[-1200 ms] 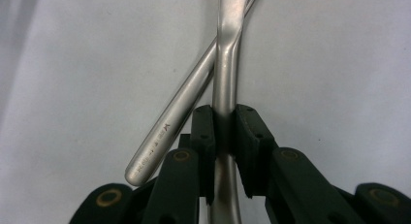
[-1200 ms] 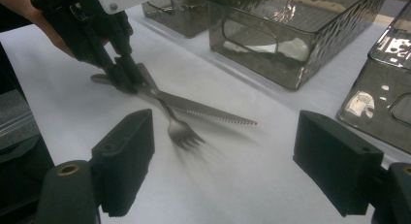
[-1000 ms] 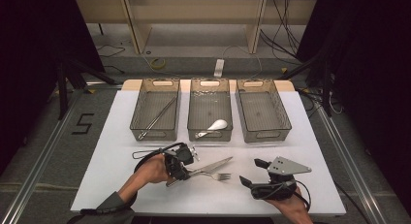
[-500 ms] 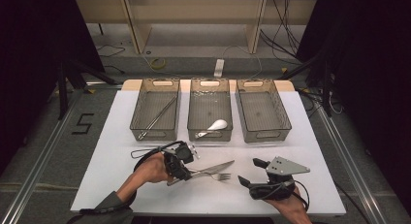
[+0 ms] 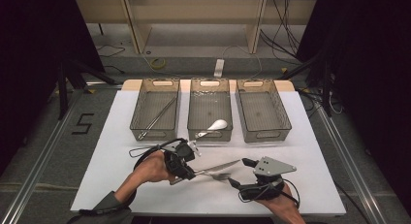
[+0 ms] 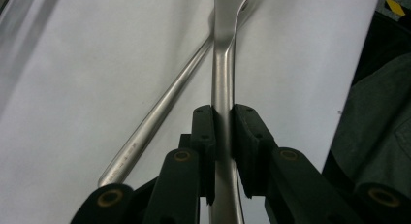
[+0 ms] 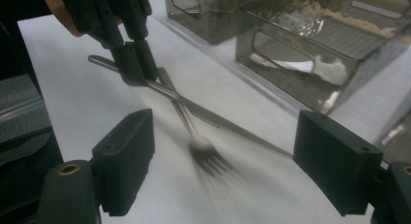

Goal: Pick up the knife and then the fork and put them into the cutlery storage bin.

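White tabletop (image 5: 310, 151) in a dark room, cabled floor behind. I counted three clear bins (image 5: 209, 110): one held tongs (image 5: 156, 118), one a white spoon (image 5: 213, 127). One knife (image 5: 220, 166) and one fork (image 5: 213, 175), crossed near the front edge. My left gripper (image 5: 186, 171) had its jaws clamped on the fork's handle; my right gripper (image 5: 241, 173) stood with jaws wide apart, holding nothing.

One readable sign: a black digit "5" (image 5: 83, 123) marked on the grey floor (image 5: 43, 136) left of the table, seen in the high view. No other text, label or brand is legible; the faint engraved mark on the knife handle (image 6: 140, 141) in the left gripper view is too blurred to read.
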{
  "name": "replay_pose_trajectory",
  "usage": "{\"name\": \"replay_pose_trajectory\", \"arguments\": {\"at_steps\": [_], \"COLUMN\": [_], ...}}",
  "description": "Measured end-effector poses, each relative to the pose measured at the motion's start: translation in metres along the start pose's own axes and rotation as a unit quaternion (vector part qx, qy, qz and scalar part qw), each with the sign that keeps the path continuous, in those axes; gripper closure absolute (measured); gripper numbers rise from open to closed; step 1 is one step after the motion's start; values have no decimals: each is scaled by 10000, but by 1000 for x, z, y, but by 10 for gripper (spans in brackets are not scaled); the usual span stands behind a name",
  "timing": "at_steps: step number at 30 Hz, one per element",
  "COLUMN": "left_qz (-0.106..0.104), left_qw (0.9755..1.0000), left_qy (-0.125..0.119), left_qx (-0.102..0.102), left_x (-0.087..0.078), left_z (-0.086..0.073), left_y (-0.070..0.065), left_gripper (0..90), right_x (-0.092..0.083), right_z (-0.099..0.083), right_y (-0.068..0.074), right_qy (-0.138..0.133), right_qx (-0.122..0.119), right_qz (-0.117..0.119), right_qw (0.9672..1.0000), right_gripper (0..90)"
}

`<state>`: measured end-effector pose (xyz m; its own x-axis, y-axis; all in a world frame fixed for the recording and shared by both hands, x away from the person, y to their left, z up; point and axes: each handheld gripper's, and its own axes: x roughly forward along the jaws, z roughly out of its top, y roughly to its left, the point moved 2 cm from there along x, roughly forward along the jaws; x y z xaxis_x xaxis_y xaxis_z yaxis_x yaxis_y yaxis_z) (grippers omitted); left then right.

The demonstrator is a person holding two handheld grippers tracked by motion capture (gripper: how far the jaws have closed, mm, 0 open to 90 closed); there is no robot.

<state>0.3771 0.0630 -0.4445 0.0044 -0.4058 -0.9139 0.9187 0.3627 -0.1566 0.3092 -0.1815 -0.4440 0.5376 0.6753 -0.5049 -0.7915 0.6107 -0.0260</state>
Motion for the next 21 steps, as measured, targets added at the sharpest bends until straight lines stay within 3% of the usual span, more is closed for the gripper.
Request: {"name": "replay_pose_trajectory", "arguments": {"at_steps": [4, 9, 17, 21], "left_qz": [-191, -338, -409, -423], "left_qw": [9998, 9993, 9990, 9989], "left_qy": [-48, -59, 45, 67], "left_qx": [45, 115, 169, 211], "left_x": [-3, -5, -4, -4], "left_z": [5, 11, 13, 13], "left_y": [-5, -14, -16, -18], "left_gripper": [789, 789, 789, 789], "right_x": [13, 29, 50, 59], "right_z": [6, 10, 10, 9], "right_y": [11, 24, 35, 39], "right_qy": [174, 412, 858, 1038], "right_qx": [-354, -832, -1415, -1746], "right_qz": [130, 257, 320, 257], "right_qw": [9991, 9954, 9857, 9788], "right_gripper": [234, 238, 281, 343]}}
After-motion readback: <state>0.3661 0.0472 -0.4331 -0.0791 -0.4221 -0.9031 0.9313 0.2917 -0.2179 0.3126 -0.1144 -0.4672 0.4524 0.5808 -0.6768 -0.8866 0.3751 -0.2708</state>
